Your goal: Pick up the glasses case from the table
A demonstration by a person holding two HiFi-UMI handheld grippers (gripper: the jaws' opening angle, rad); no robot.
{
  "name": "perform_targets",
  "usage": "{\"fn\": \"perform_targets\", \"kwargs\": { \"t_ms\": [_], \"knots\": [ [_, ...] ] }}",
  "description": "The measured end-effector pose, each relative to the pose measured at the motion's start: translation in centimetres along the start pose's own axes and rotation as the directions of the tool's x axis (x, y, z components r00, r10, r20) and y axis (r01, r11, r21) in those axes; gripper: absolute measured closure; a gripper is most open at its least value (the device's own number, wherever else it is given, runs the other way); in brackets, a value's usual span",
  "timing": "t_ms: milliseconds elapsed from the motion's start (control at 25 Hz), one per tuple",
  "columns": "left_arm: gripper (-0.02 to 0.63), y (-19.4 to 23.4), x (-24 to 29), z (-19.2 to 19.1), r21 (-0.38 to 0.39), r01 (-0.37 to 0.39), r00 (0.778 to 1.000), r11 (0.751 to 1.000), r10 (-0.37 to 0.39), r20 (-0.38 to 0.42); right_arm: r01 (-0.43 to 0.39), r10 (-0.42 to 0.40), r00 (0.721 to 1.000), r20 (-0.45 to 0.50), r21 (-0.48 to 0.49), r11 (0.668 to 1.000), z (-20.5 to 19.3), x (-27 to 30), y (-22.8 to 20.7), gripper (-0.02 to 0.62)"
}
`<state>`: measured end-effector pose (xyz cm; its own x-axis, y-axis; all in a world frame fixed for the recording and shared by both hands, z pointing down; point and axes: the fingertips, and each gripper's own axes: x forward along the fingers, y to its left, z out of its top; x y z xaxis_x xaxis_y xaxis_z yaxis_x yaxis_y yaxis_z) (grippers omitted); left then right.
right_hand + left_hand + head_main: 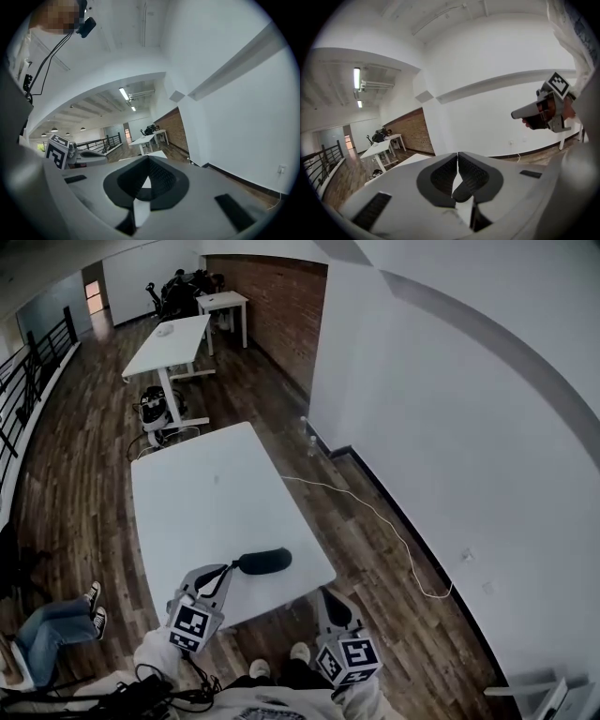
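The glasses case (264, 562), dark and oblong, lies on the white table (211, 493) close to its near edge. My left gripper (228, 570) hangs over the table with its tip just beside the case's left end; I cannot tell whether it touches. Its jaws are shut with nothing between them (458, 157), and its own view does not show the case. My right gripper (326, 594) is off the table's near right corner, above the floor. Its pads also meet, holding nothing (148, 161).
A white cable (375, 517) trails over the wooden floor to the right of the table, towards the white wall (469, 427). More white tables (169, 343) stand farther back. A seated person's legs (56, 624) are at the left.
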<state>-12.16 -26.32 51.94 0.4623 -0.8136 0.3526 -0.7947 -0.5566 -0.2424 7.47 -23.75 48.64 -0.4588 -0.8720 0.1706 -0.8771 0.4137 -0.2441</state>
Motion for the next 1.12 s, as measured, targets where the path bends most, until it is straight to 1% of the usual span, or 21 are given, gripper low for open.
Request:
{"fn": "perform_targets", "kwargs": {
  "t_ms": [80,160,240,280,320,360,400,440,480,520,560,600,680,800,920,960,1000,1040,1080,1120],
  "knots": [
    [0.547,-0.9,2.6,-1.8,0.026,0.079,0.995,0.997,-0.078,-0.059,-0.009,0.009,1.000,-0.003,0.004,1.000,0.2,0.9,-0.8,0.592],
    [0.496,-1.6,5.3,-4.1,0.040,0.137,0.982,0.990,-0.131,-0.135,-0.014,0.014,1.000,-0.010,0.004,1.000,0.4,1.7,-1.7,0.592],
    [0.404,-2.1,8.1,-5.8,0.065,0.181,0.965,0.981,-0.164,-0.206,-0.008,0.008,1.000,-0.019,0.003,1.000,0.5,2.1,-2.9,0.592],
    [0.351,-2.5,9.4,-6.7,0.093,0.207,0.952,0.974,-0.179,-0.249,-0.002,0.002,1.000,-0.023,0.002,1.000,0.5,2.1,-3.6,0.592],
    [0.311,-3.0,10.5,-7.9,0.134,0.241,0.934,0.961,-0.192,-0.300,0.006,-0.006,1.000,-0.027,-0.001,1.000,0.5,2.1,-4.2,0.592],
    [0.289,-3.6,11.6,-9.3,0.188,0.283,0.912,0.940,-0.203,-0.357,0.014,-0.014,0.999,-0.032,-0.004,1.000,0.5,2.0,-4.8,0.592],
    [0.270,-4.2,12.5,-11.0,0.245,0.330,0.886,0.911,-0.210,-0.414,0.023,-0.023,0.999,-0.037,-0.006,1.000,0.5,1.8,-5.4,0.592],
    [0.269,-4.6,13.4,-12.8,0.294,0.375,0.859,0.879,-0.210,-0.467,0.033,-0.033,0.998,-0.044,-0.007,0.999,0.5,1.6,-6.0,0.592],
    [0.238,-5.0,14.3,-14.3,0.320,0.412,0.833,0.853,-0.211,-0.511,0.044,-0.044,0.998,-0.052,-0.008,0.999,0.3,1.4,-6.7,0.592],
    [0.236,-5.4,15.1,-15.5,0.322,0.439,0.811,0.839,-0.216,-0.544,0.055,-0.056,0.997,-0.061,-0.008,0.998,0.2,1.1,-7.3,0.592],
    [0.236,-5.7,15.9,-16.3,0.302,0.457,0.791,0.837,-0.227,-0.568,0.067,-0.067,0.995,-0.068,-0.009,0.998,0.0,0.8,-7.9,0.592],
    [0.236,-6.1,16.6,-17.0,0.273,0.470,0.772,0.839,-0.242,-0.588,0.078,-0.078,0.994,-0.075,-0.010,0.997,-0.2,0.5,-8.5,0.592],
    [0.238,-6.6,17.8,-18.0,0.227,0.488,0.740,0.843,-0.261,-0.620,0.095,-0.096,0.992,-0.086,-0.013,0.995,-0.6,0.0,-9.3,0.592],
    [0.238,-7.2,19.0,-19.5,0.189,0.509,0.704,0.840,-0.280,-0.652,0.109,-0.110,0.989,-0.096,-0.021,0.994,-0.7,-0.5,-9.9,0.592],
    [0.236,-7.8,19.7,-20.8,0.187,0.540,0.666,0.821,-0.281,-0.691,0.104,-0.106,0.990,-0.097,-0.025,0.994,-0.4,-0.7,-10.5,0.592],
    [0.236,-7.7,20.0,-21.0,0.176,0.546,0.656,0.819,-0.287,-0.698,0.101,-0.103,0.990,-0.096,-0.025,0.995,-0.3,-0.6,-10.7,0.592],
    [0.236,-7.5,20.2,-20.9,0.155,0.547,0.647,0.823,-0.298,-0.702,0.098,-0.100,0.991,-0.094,-0.025,0.995,-0.2,-0.4,-10.8,0.592],
    [0.236,-7.3,20.2,-20.8,0.131,0.538,0.643,0.832,-0.306,-0.702,0.095,-0.096,0.991,-0.092,-0.024,0.995,-0.1,-0.3,-10.7,0.592],
    [0.238,-7.0,20.1,-20.8,0.111,0.517,0.648,0.849,-0.304,-0.698,0.088,-0.090,0.992,-0.090,-0.024,0.996,-0.1,-0.1,-10.6,0.592],
    [0.242,-6.5,19.8,-20.8,0.097,0.485,0.663,0.869,-0.292,-0.690,0.078,-0.080,0.993,-0.088,-0.024,0.997,-0.1,0.1,-10.3,0.592]
  ]
}}
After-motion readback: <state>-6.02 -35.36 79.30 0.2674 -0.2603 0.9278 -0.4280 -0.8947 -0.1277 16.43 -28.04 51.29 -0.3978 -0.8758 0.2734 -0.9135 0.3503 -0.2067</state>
